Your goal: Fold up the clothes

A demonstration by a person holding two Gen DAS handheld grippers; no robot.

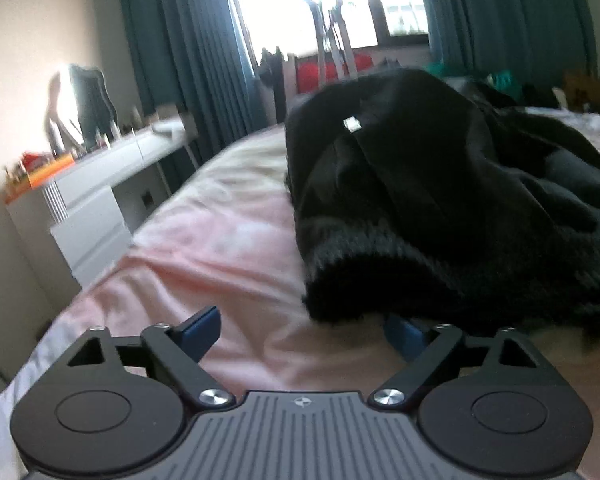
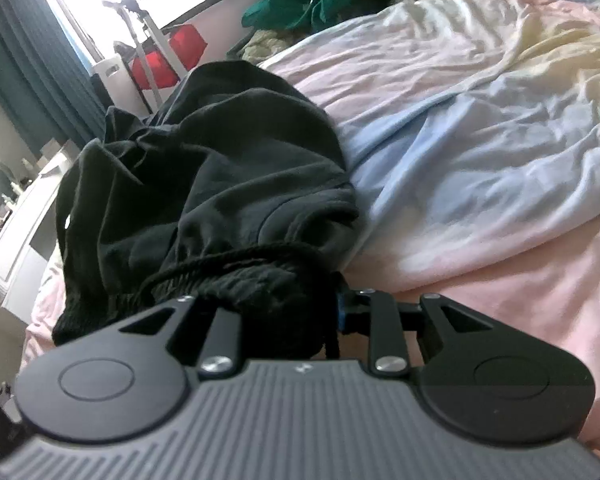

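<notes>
A black garment [image 1: 440, 208] lies bunched on the bed, with a ribbed hem toward me and a small white tag on top. My left gripper [image 1: 300, 330] is open just in front of its hem; the right fingertip is partly under the cloth, the left one is bare. In the right wrist view the same black garment [image 2: 204, 184] has its elastic waistband bunched between my right gripper's fingers. The right gripper [image 2: 300, 312] is shut on that waistband; the cloth hides the left finger.
The bed has a pink sheet [image 1: 220, 248] and a rumpled pink, blue and cream duvet [image 2: 480, 128]. A white desk with drawers [image 1: 96, 196] stands left of the bed. Teal curtains [image 1: 172, 40], a window and a red item [image 2: 168, 56] are behind.
</notes>
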